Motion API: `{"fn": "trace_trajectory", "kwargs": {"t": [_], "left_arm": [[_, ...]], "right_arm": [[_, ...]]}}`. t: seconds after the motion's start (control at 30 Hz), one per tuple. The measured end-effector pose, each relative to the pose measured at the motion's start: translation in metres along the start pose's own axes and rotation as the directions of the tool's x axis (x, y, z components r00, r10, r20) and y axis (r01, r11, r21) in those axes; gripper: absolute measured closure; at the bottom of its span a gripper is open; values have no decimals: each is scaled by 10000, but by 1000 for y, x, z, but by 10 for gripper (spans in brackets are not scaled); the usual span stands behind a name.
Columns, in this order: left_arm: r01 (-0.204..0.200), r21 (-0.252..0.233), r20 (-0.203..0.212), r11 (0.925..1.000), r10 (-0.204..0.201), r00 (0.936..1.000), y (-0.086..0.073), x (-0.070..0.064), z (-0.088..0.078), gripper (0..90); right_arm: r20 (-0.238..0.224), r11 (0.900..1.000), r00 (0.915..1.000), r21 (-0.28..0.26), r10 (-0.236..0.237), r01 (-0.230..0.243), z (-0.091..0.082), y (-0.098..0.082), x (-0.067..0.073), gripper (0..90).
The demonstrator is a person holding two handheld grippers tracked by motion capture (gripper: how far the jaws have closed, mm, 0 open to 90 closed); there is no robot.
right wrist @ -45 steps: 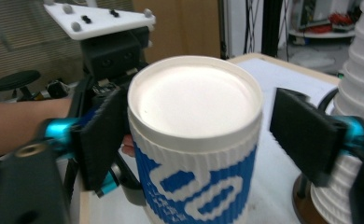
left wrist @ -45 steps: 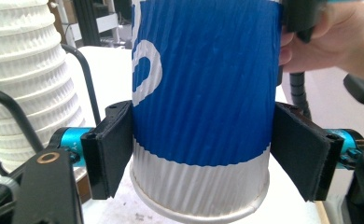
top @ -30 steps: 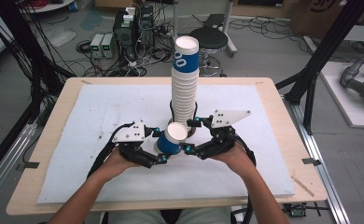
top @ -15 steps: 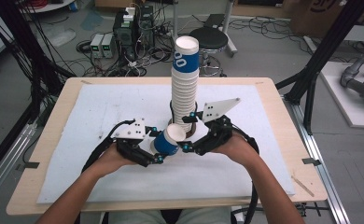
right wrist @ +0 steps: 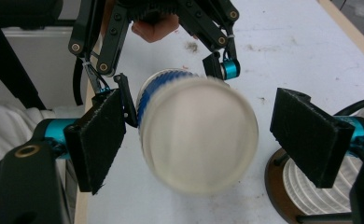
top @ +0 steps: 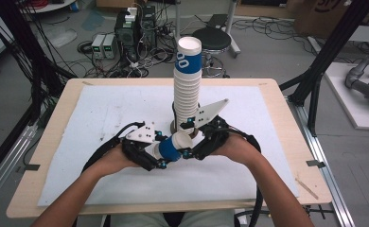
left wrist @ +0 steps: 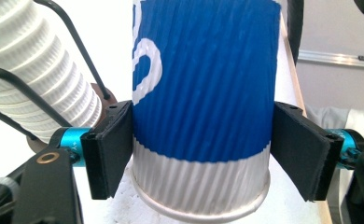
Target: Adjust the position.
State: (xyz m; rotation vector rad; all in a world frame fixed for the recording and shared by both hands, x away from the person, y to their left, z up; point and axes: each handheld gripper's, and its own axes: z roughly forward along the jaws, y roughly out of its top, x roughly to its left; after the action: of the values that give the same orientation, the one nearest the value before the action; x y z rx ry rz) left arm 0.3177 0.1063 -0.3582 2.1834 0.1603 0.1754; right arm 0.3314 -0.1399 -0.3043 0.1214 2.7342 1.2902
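Two claws | left claw [left wrist: 201,154] clamps tilted cup [left wrist: 203,107] | right claw [right wrist: 208,144] apart, facing its mouth

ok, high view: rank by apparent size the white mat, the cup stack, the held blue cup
1. white mat
2. cup stack
3. held blue cup, clamped on its side in the left gripper

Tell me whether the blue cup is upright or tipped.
Tipped: the blue cup lies nearly level in the left gripper, its open mouth facing the right gripper.
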Motion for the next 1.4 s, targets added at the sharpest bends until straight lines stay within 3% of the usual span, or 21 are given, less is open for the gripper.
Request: {"fn": "trace_trajectory", "kwargs": {"t": [0.33,0.47,0.57,0.73,0.9,1.0,1.17,1.4], "left_arm": [[-175,-227,-79,9996,173,9998,2,-1,1,258],[-174,-180,86,9997,176,9998,2,-1,1,257],[-221,-152,177,9996,224,9996,1,-1,2,256],[98,-751,246,9971,-80,9997,-2,0,3,222],[716,-1568,233,9850,-688,9974,-8,1,1,178],[700,-1769,182,9817,-678,9975,-11,1,-1,177],[734,-2320,79,9699,-736,9973,-14,0,-3,178],[952,-3174,105,9435,-969,9952,-19,1,-7,177]], "right_arm": [[-374,9948,9993,1017,-40,78,17,-1,-3,187],[-582,9921,9979,1208,-280,349,21,-1,-3,266],[-830,9915,9963,1261,-201,305,21,-2,-5,282],[-1016,9932,9948,1156,-50,168,17,-4,-7,280],[-1084,9964,9941,850,64,28,13,-9,-9,280],[-1032,9978,9945,653,205,-138,9,-14,-11,280],[-921,9985,9943,122,541,-532,2,-24,-13,280],[-750,9918,9925,-769,967,-1025,-8,-41,-12,280]]}}
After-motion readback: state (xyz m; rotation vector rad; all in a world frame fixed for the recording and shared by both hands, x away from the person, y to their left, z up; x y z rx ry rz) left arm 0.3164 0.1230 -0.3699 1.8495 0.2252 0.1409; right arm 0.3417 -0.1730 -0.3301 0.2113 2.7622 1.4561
